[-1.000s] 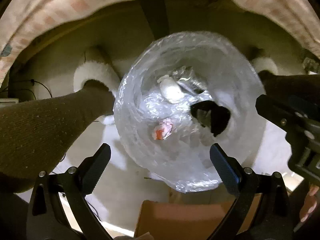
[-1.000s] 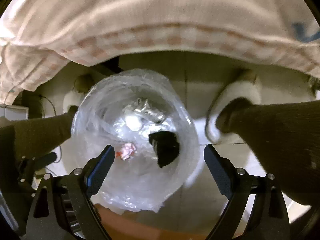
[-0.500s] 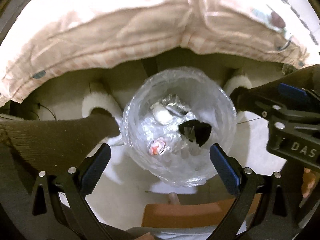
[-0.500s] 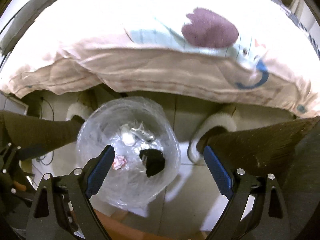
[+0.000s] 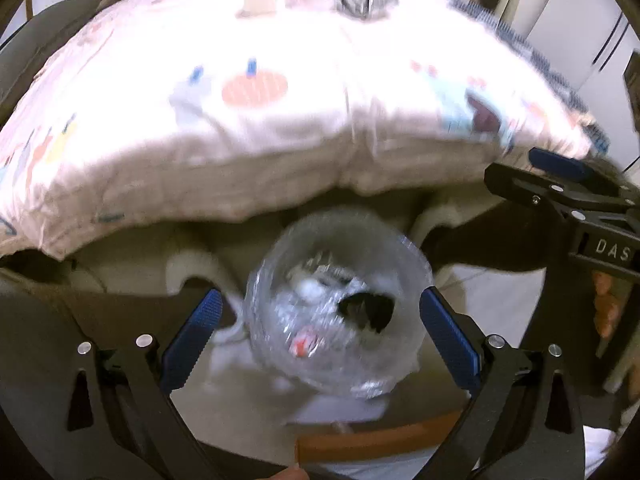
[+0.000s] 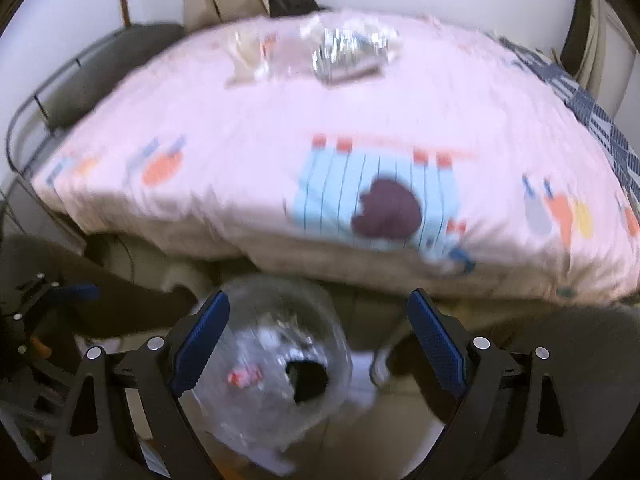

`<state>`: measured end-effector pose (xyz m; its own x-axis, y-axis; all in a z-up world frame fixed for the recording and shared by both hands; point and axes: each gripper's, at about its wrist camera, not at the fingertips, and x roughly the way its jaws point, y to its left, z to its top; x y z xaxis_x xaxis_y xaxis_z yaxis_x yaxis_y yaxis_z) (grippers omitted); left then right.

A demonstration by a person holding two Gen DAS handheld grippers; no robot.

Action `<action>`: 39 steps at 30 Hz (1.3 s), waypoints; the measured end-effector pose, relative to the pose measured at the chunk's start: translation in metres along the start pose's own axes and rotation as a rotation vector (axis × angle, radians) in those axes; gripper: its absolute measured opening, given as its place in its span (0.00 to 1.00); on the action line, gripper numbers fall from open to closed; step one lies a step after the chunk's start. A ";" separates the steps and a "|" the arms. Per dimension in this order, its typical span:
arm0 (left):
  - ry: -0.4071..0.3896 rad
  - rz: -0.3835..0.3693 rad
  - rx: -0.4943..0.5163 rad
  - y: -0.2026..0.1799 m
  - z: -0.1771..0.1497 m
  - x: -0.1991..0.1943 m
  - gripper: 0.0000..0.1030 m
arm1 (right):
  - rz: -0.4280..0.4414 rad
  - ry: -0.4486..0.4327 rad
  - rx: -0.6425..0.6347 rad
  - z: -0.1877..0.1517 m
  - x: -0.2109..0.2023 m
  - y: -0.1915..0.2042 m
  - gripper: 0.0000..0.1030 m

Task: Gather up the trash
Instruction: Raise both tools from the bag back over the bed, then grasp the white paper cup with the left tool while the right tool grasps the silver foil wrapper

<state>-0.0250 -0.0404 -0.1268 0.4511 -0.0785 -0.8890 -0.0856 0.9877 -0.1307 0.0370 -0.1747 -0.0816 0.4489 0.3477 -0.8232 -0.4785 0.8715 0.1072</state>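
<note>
My left tool and right tool gape empty above the crinkly clear round bag; crumpled foil tops the quilted bed.

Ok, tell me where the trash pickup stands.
Done: the clear bag on the floor already holds several scraps. In hand: nothing, the left gripper and right gripper both stand open and empty. Left: a foil wrapper and clear wrappers lie on the bed.
</note>
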 end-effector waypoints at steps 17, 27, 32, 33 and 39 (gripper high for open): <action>-0.198 -0.044 0.098 0.035 0.085 -0.008 0.94 | 0.061 -0.131 -0.023 0.085 0.012 -0.038 0.84; -0.265 -0.104 0.114 0.058 0.147 0.008 0.94 | 0.071 -0.138 -0.026 0.146 0.058 -0.062 0.84; -0.281 -0.088 0.112 0.063 0.175 0.022 0.94 | 0.083 -0.129 -0.049 0.175 0.084 -0.065 0.84; -0.283 -0.089 0.108 0.065 0.180 0.025 0.94 | 0.088 -0.123 -0.042 0.181 0.090 -0.066 0.84; -0.285 -0.105 0.062 0.072 0.213 0.041 0.94 | 0.115 -0.084 -0.015 0.209 0.122 -0.067 0.84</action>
<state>0.1762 0.0565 -0.0788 0.6867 -0.1477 -0.7118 0.0245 0.9833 -0.1803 0.2815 -0.1187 -0.0727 0.4517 0.4728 -0.7566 -0.5414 0.8193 0.1887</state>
